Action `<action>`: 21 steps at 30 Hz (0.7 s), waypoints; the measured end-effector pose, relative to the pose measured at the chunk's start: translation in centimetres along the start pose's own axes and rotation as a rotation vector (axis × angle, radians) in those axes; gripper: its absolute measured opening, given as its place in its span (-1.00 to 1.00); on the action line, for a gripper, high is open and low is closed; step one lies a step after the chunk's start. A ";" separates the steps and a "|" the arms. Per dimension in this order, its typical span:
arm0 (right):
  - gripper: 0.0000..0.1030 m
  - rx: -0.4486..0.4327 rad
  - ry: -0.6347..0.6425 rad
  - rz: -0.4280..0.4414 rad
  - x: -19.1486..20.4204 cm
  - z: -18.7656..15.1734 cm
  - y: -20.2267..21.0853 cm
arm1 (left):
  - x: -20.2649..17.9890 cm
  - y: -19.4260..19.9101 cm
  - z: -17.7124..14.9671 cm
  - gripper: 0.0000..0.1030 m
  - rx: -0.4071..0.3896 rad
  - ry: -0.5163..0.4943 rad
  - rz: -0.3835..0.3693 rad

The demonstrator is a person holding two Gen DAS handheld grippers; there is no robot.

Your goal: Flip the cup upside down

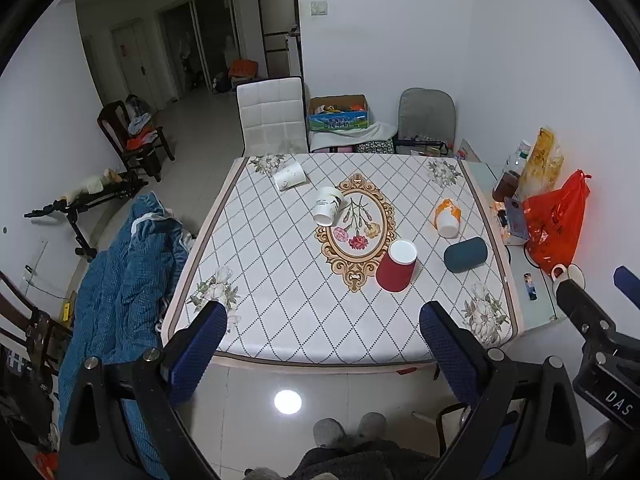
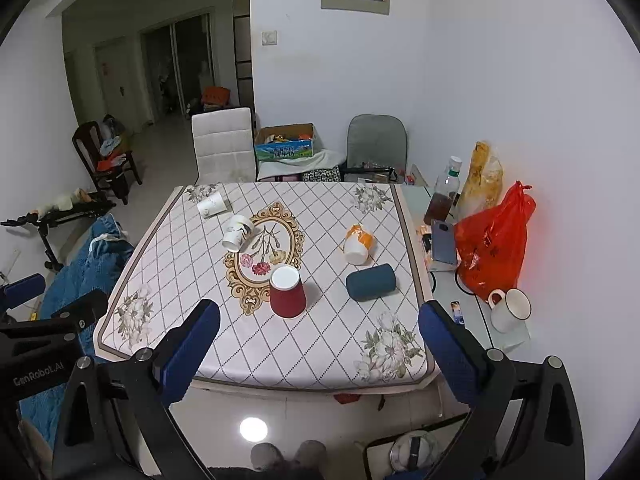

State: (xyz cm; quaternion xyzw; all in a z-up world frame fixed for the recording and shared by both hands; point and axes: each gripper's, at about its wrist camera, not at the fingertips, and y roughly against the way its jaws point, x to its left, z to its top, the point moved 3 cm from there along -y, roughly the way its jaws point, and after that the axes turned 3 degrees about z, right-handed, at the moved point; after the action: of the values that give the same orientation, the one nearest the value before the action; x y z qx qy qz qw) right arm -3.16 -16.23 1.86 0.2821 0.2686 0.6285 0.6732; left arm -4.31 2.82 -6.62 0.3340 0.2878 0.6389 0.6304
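Observation:
Several paper cups are on the patterned table [image 1: 280, 280] [image 2: 192, 280]. A red cup [image 1: 396, 266] [image 2: 286, 291] stands upside down near the middle. A dark teal cup [image 1: 466, 254] [image 2: 371, 282], an orange-and-white cup [image 1: 447, 218] [image 2: 358, 245], a white printed cup [image 1: 328, 206] [image 2: 237, 232] and a white cup [image 1: 289, 176] [image 2: 212, 204] lie on their sides. My left gripper [image 1: 324, 332] and my right gripper [image 2: 320, 332] are both open and empty, held before the table's near edge, apart from every cup.
A side shelf [image 2: 472, 300] on the right holds a red bag [image 2: 492, 252], a white mug [image 2: 508, 310], a bottle [image 2: 442, 196] and a phone [image 2: 443, 242]. A blue quilt [image 1: 120, 280] lies left of the table. A white chair [image 1: 272, 116] stands behind it.

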 end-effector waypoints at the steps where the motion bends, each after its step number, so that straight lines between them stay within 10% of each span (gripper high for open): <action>1: 0.97 0.004 -0.002 -0.001 -0.1 -0.1 -0.1 | -0.1 -0.1 -0.1 0.92 0.003 -0.002 -0.001; 21: 0.97 0.030 -0.006 0.008 -1.2 -0.9 -1.0 | -0.7 -0.5 -0.2 0.99 0.022 -0.006 0.010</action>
State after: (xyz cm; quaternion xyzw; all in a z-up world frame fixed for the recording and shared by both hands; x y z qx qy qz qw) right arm -3.23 -17.40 0.54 0.2952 0.2750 0.6262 0.6671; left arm -4.16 2.14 -7.22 0.3444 0.2910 0.6380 0.6242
